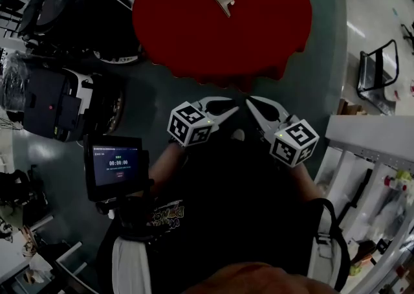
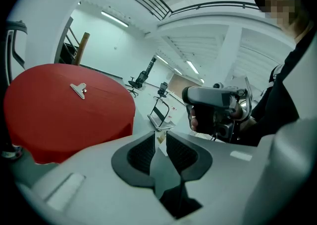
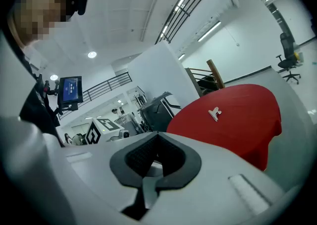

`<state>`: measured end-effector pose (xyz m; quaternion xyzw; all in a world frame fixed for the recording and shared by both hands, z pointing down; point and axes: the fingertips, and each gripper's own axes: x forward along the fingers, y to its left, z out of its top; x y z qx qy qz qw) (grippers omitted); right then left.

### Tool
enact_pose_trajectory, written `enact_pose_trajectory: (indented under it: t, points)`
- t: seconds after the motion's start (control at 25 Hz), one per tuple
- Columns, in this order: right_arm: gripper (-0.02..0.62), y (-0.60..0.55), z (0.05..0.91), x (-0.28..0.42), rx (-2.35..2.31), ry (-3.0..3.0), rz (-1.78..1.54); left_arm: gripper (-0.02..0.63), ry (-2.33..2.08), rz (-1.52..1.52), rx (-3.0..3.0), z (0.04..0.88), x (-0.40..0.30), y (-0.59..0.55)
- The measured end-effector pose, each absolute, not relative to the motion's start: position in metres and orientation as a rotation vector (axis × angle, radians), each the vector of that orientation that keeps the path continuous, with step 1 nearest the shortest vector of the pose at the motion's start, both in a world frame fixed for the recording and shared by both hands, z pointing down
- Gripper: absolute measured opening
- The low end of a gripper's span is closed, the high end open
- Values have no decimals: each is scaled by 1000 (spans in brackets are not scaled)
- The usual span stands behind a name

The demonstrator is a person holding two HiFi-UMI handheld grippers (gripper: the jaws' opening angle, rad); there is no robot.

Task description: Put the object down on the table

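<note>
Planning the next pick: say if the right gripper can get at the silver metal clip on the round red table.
Probably yes: nothing stands between the right gripper and the silver metal clip, though its shut jaws must open first.

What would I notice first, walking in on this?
A round, bright red table fills the top of the head view, a lone silver clip lying on it. Below, the left tongs and right tongs, both shut and empty, angle toward each other.
</note>
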<state>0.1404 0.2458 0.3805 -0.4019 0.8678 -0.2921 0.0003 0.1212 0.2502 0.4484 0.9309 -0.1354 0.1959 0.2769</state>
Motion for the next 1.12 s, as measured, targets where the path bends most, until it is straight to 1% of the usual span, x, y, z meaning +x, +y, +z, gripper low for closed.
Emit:
enact_pose_trajectory:
  t: [0.36,0.64,0.84,1.08,1.12]
  points:
    - [5,242,379,149,-1300,2712,-901,98,-381,549,2497,452,115,245]
    - [6,252,381,194,-1391,2608,-923,117,-501,700,2572,456,110,206]
    - [15,248,390,222,-1522,2464,-950,134,-563,818,2602,475,113,131]
    - [14,209,404,255,-1740,2293,-1015,158,-779,945,2588,515,132,-41]
    - [14,201,405,259,-1779,2255,-1033,170,-802,952,2564,525,136,-70]
